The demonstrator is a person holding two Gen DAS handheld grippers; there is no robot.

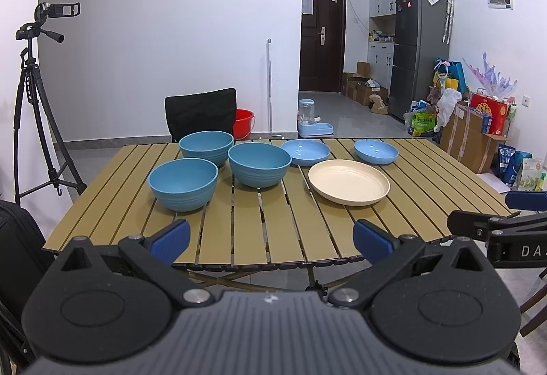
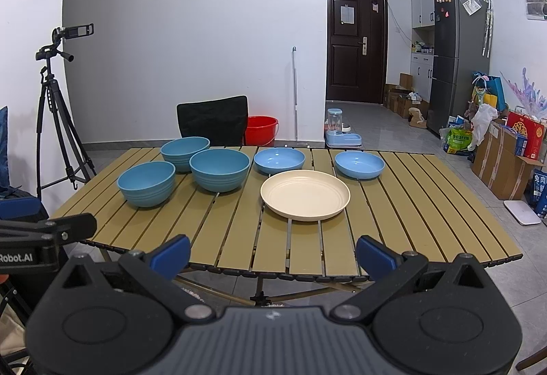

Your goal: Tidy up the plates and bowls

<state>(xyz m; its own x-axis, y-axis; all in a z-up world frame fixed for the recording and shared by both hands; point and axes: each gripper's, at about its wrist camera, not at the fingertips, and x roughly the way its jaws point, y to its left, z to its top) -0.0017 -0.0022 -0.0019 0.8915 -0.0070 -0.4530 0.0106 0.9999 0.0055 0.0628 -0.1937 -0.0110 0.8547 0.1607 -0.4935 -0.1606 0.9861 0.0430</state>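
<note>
Three deep blue bowls cluster on the left half of the slatted table (image 2: 393,221): the front-left bowl (image 2: 146,182) sits nearest the table's left edge, the middle bowl (image 2: 219,169) just beside it to the right, and the back bowl (image 2: 184,152) behind them, near the far edge. The three stand close together with only narrow gaps; whether any rims touch cannot be told. Right of them lie two shallow blue plates near the far edge, the left blue plate (image 2: 279,160) just beside the middle bowl and the right blue plate (image 2: 359,164) well apart from it. The cream plate (image 2: 305,194) lies in front of the gap between the two, near the table's centre, all of them upright and unstacked.

The near strip of the table is bare across its whole width, and so is the right end beyond the right blue plate.

The left gripper (image 1: 271,240) hovers over the near edge with its blue pads spread wide and nothing between them. The right gripper (image 2: 272,255) hovers likewise at the near edge, facing the cream plate, jaws wide and empty; its side shows at the right of the left wrist view.

Behind the far edge stands a black chair (image 2: 212,120), with a red bucket (image 2: 261,129) beside it and a tripod (image 2: 54,108) off the left end.
</note>
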